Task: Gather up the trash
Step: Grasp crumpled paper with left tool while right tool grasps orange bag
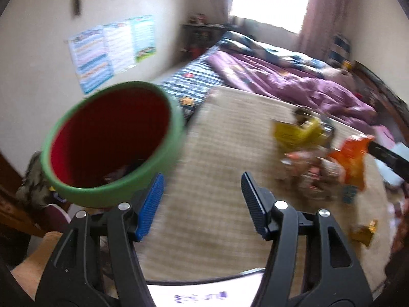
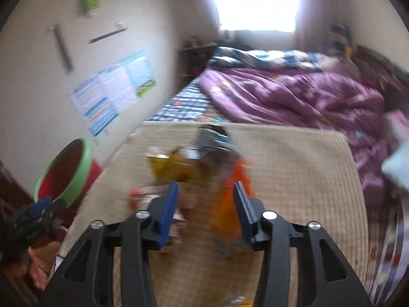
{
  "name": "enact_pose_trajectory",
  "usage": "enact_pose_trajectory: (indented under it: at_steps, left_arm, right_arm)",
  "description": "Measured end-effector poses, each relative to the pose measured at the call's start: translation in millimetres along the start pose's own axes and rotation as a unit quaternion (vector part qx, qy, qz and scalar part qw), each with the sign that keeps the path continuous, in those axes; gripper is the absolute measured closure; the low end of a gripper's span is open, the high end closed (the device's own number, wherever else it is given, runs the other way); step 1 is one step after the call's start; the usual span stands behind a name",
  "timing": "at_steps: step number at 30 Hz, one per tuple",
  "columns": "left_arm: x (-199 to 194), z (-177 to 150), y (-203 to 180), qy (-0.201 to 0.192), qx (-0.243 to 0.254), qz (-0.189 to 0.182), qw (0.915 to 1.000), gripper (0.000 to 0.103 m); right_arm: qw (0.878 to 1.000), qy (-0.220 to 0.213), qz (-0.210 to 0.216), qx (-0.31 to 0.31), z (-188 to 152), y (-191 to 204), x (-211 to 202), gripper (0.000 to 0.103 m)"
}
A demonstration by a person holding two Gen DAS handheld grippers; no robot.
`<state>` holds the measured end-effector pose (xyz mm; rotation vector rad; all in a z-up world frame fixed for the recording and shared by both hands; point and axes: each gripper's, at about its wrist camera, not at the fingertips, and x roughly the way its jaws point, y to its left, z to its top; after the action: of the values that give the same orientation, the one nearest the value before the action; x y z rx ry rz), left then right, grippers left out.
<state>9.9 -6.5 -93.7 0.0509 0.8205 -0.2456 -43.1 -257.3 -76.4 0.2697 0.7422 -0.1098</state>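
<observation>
A round bin [image 1: 112, 143] with a green rim and red inside stands at the left of a beige mat [image 1: 225, 153]; some dark trash lies in it. My left gripper [image 1: 202, 186] is open and empty, just right of the bin. A pile of wrappers lies on the mat: a yellow one [image 1: 296, 130] and an orange one [image 1: 352, 158], with a gold wrapper [image 1: 363, 232] nearer. In the right wrist view my right gripper [image 2: 205, 197] is open over the blurred pile, the orange wrapper [image 2: 230, 204] between its fingers, the yellow wrapper [image 2: 171, 166] beyond, the bin [image 2: 66, 171] at left.
A bed with a purple quilt [image 2: 294, 94] and patterned sheet [image 1: 194, 79] lies behind the mat. Posters [image 1: 110, 51] hang on the left wall. Clothes and clutter sit on the floor at lower left [image 2: 38, 255]. A bright window [image 2: 255, 0] is at the back.
</observation>
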Motion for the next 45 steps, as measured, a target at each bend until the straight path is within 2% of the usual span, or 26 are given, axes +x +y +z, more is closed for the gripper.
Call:
enact_pose_trajectory:
  at_steps: [1,4,5,11,14,21,23,24,26,29,32,36,38,45]
  left_arm:
    - [1,-1,-7,0.004,0.003,-0.011,0.9999,0.039]
    - [3,-1,-30,0.012,0.01,-0.046,0.9988,0.033]
    - [5,-1,-40,0.016,0.014,-0.06,0.998,0.03]
    - [29,-6,-88,0.057,0.05,-0.117,0.9903,0.028]
    - [45,-7,-104,0.079,0.057,-0.123,0.9876,0.028]
    - [85,-16,-115,0.152,0.026,-0.155,0.9758,0.028]
    - [87,-19,-113,0.156,0.017,-0.159,0.9747,0.041]
    - [88,-21,-112,0.16,0.015,-0.165,0.9732,0.052]
    - [85,-21,-111,0.159,0.012,-0.175,0.9716,0.069]
    - [72,-19,-109,0.141,0.021,-0.17,0.9751,0.071]
    - [54,-17,-100,0.119,0.009,-0.171,0.9781,0.071]
    - [37,-9,-85,0.089,-0.002,-0.156,0.9837,0.071]
    - [29,-5,-78,0.075,-0.007,-0.148,0.9862,0.071]
    - [6,10,-49,0.031,-0.03,-0.117,0.9922,0.071]
  right_arm:
    - [1.0,0.004,-0.006,0.008,-2,-7,2,0.047]
    - [0.999,0.029,-0.007,0.013,-7,-20,13,0.042]
    - [0.999,0.036,-0.005,0.014,-9,-25,16,0.042]
    - [0.997,0.072,-0.003,0.019,-14,-34,37,0.042]
    - [0.996,0.08,0.008,0.029,-16,-39,39,0.042]
    - [0.997,0.078,0.009,0.027,-15,-38,34,0.042]
    - [0.996,0.079,0.01,0.027,-15,-40,32,0.042]
    - [0.996,0.079,0.011,0.027,-15,-40,32,0.042]
    - [0.996,0.081,0.011,0.027,-14,-39,31,0.043]
    - [0.996,0.079,0.012,0.027,-12,-38,31,0.043]
    - [0.997,0.077,0.009,0.026,-12,-36,31,0.043]
    - [0.995,0.098,0.0,0.018,-15,-33,40,0.043]
    - [0.994,0.107,0.008,0.022,-18,-33,43,0.05]
    - [0.997,0.078,0.012,0.003,-12,-22,24,0.054]
